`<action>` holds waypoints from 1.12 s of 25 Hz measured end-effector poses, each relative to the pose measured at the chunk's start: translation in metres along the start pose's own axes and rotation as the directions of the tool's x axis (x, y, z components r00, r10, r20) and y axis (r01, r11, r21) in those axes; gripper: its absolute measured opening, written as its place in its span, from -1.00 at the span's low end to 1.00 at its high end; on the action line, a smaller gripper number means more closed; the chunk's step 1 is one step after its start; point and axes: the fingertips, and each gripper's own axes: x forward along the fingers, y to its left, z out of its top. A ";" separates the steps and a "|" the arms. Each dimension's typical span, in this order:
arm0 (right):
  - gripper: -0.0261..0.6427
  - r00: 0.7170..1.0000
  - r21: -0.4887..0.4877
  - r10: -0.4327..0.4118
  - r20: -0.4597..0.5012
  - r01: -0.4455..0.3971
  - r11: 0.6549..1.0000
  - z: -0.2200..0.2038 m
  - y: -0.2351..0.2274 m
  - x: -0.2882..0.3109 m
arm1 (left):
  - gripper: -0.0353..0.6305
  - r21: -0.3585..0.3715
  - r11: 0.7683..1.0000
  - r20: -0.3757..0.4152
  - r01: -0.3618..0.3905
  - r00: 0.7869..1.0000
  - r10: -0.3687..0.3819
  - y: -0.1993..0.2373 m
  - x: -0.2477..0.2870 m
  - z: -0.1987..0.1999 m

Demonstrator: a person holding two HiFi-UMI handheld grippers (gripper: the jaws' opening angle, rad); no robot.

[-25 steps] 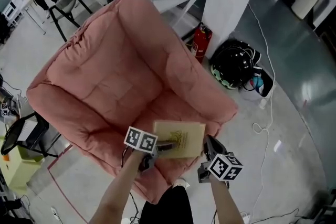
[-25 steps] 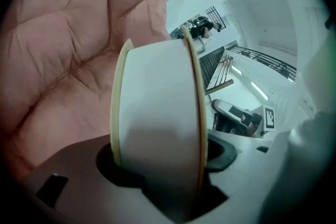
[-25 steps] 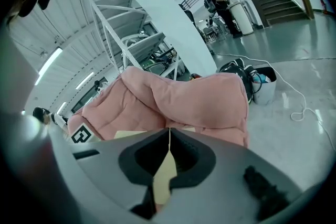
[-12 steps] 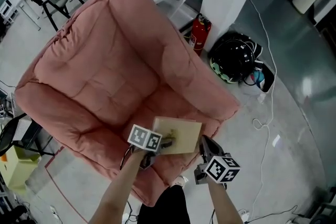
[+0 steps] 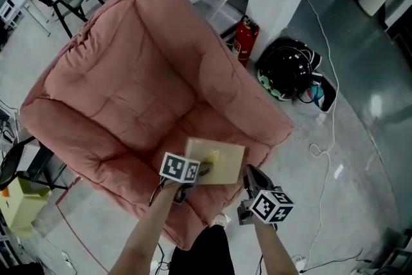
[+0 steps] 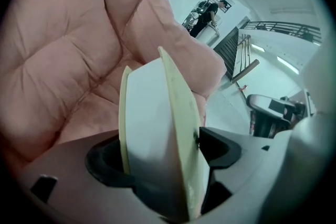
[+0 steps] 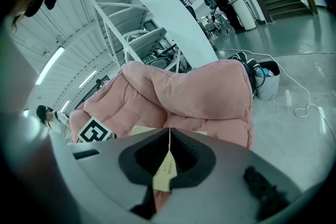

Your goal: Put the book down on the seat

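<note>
At the far left, a yellow bin (image 5: pixel 16 206) sits on the floor beside the pink armchair (image 5: pixel 129 93); what it holds I cannot tell from here. The chair is thickly padded and soft, so anything laid on it will sink in a little rather than lie dead flat.

The left hand-held gripper (image 5: pixel 203 170) reaches over the front of the seat (image 5: pixel 212 129); its jaws have just been opening and now stand wide, with the book (image 5: pixel 222 161) loose between them, its covers fanned out against the pads. The book lies low on the front cushion, cream cover up, and to my eye it is down or very nearly so.

It looks thin and light, with card covers stiff enough to keep their shape; the pages splay as soon as the squeeze eases, so I would take it near the spine. The smooth cover may slide on a sloping cushion.

Just beside it, the right hand-held gripper (image 5: pixel 251 174) hangs off the seat's edge, jaws closed tip to tip; a small paper tag (image 7: pixel 165 169) dangles on a thread in the hollow behind them.

Further right stand a red fire extinguisher (image 5: pixel 246 42), a dark helmet (image 5: pixel 286 74) and an open bag (image 5: pixel 322 100) with something blue inside.
</note>
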 end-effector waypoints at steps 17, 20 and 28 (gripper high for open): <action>-0.88 0.999 -0.026 0.041 0.014 -0.040 0.999 0.008 0.050 -0.022 | 0.25 0.071 0.973 0.143 -0.221 0.967 0.210 0.011 -0.078 0.020; -0.88 0.998 -0.028 0.061 0.013 -0.061 0.998 0.013 0.065 -0.030 | -0.10 0.050 0.971 0.169 -0.235 0.960 0.224 0.000 -0.096 0.017; -0.89 0.996 -0.040 0.081 0.026 -0.080 0.996 0.023 0.109 -0.068 | -0.70 0.007 0.967 0.243 -0.253 0.939 0.244 -0.041 -0.146 0.000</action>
